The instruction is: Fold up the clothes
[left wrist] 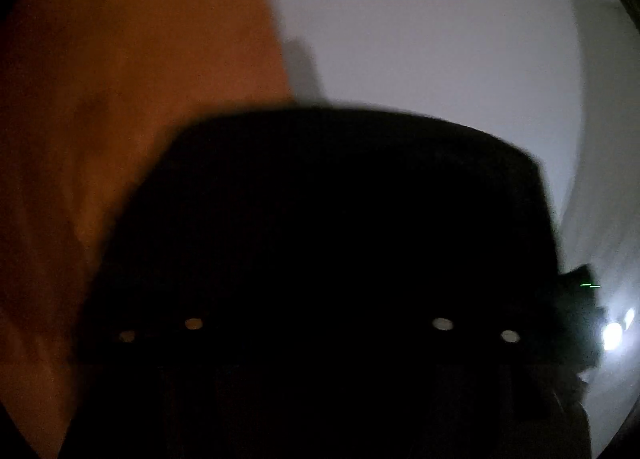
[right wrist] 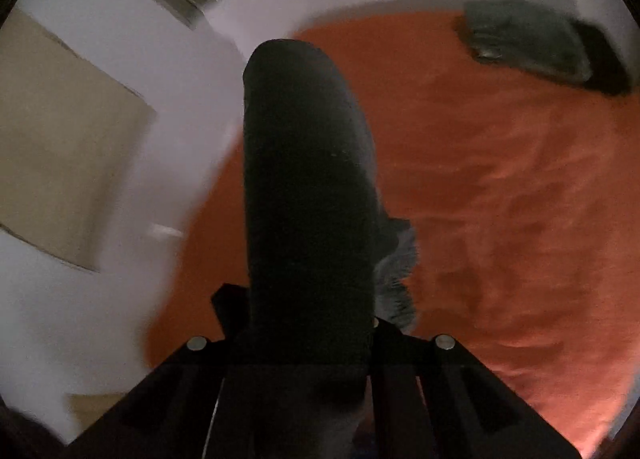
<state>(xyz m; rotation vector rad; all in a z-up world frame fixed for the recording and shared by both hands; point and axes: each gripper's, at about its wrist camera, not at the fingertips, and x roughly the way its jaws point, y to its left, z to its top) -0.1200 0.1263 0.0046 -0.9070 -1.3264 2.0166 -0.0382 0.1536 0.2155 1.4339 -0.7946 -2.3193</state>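
Your right tool (right wrist: 312, 319) is clamped on a dark garment (right wrist: 304, 179) that stands up through the centre of the frame, above the orange bed cover (right wrist: 500, 199). Your left tool (left wrist: 320, 339) is buried under black cloth; I cannot tell its opening. You look mid-fold, carrying an edge across. Next, lay it flat and aligned. A folded grey piece (right wrist: 528, 39) sits upper right. No readable writing.

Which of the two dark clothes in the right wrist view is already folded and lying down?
The dark folded garment far on the orange cover lies flat. The other dark cloth hangs at the right gripper.
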